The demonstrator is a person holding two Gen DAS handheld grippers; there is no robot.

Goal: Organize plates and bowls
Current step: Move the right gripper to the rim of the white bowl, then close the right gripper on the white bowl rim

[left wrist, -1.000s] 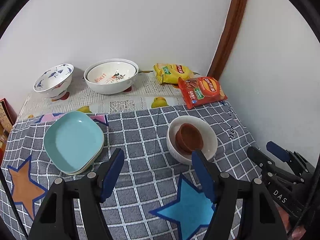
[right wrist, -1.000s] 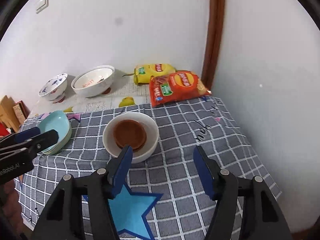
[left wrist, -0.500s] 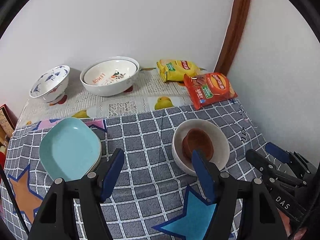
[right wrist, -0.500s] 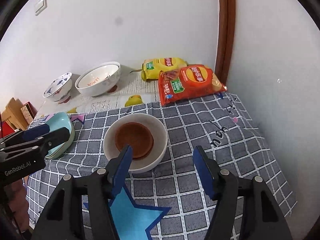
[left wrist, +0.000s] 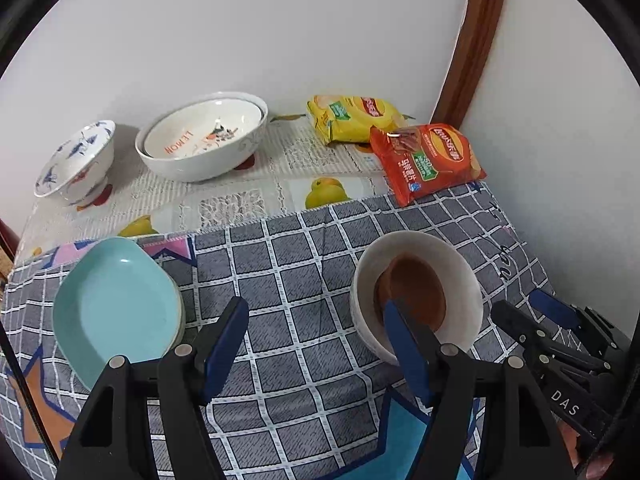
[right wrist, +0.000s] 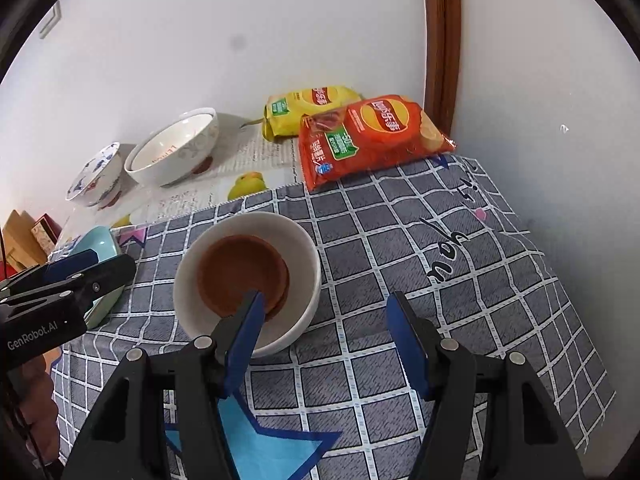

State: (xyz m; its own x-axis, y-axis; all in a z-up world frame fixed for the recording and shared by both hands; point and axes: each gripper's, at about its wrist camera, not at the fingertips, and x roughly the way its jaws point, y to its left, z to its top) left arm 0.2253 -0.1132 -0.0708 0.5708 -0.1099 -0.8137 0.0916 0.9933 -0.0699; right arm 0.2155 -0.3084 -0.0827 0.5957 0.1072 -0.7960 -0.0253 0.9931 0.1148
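White walls meet at a brown wooden corner strip behind a table draped in a grey checked cloth with star patches, a fruit-printed cloth covering its far part. On the checked cloth stands a white bowl with a brown bowl nested inside it, both upright with mouths facing up; the brown one sits off-centre in the white one. The right gripper hovers over the near edge of this pair with its blue-padded jaws spread and nothing between them: its left finger lies over the near rim of the brown bowl, its right finger over bare cloth to the right of the white bowl. The left gripper is likewise spread wide and empty, over the cloth between the white bowl on its right and a stack of turquoise plates on its left; its right finger overlaps the bowl's near rim in the view, its left finger is just beside the plates. The plates are rounded oblongs lying flat, their long axis running from near to far across the table. Against the far wall a large white bowl marked LEMON and a smaller blue-patterned footed bowl stand upright side by side, well apart from both grippers. A yellow chip bag and a red chip bag lie flat near the corner.
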